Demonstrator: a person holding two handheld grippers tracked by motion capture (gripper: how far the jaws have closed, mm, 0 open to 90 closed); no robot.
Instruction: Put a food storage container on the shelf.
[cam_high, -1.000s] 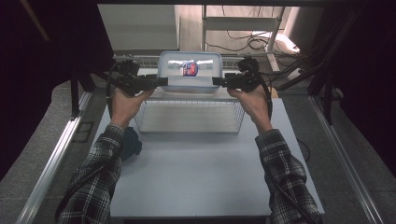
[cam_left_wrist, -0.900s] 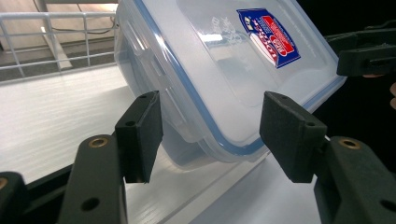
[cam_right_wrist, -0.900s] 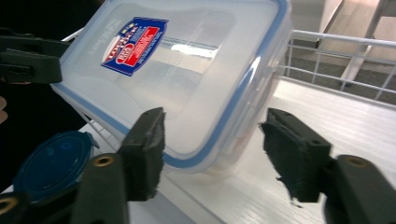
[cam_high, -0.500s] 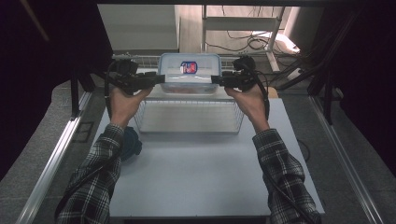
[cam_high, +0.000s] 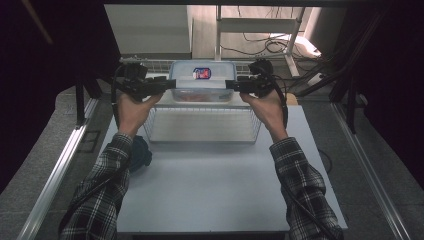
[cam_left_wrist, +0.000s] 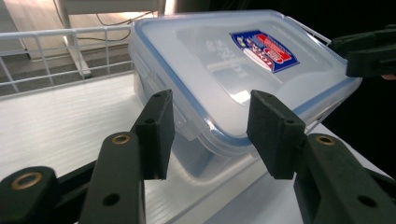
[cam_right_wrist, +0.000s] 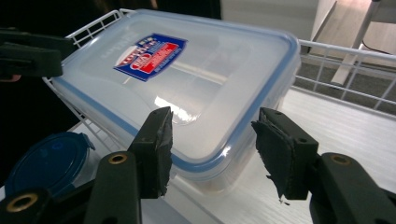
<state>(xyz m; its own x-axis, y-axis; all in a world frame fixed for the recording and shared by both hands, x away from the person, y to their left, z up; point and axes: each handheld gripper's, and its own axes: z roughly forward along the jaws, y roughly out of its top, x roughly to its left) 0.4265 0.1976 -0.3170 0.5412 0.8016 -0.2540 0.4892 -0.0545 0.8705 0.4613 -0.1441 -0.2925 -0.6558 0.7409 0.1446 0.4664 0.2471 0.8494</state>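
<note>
I clamp both grippers on the box

Left gripper (cam_left_wrist: 208, 135) and right gripper (cam_right_wrist: 212, 149), matte black, have just closed on the clear, glossy, round-cornered plastic box (cam_high: 201, 80), above the wire basket (cam_high: 202, 127)

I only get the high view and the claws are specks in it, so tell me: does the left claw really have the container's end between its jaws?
Observer: Yes. The left claw straddles the rim of the container at one short end. Its jaws have just been closing and seem to press there.
Operator: And the right claw?
Observer: The right claw straddles the rim at the opposite end. Its jaws have also just been closing, with the rim between them.
Operator: Are the pads in good shape?
Observer: Not all of them. The right claw has one torn pad, ragged along its lower edge.
</note>
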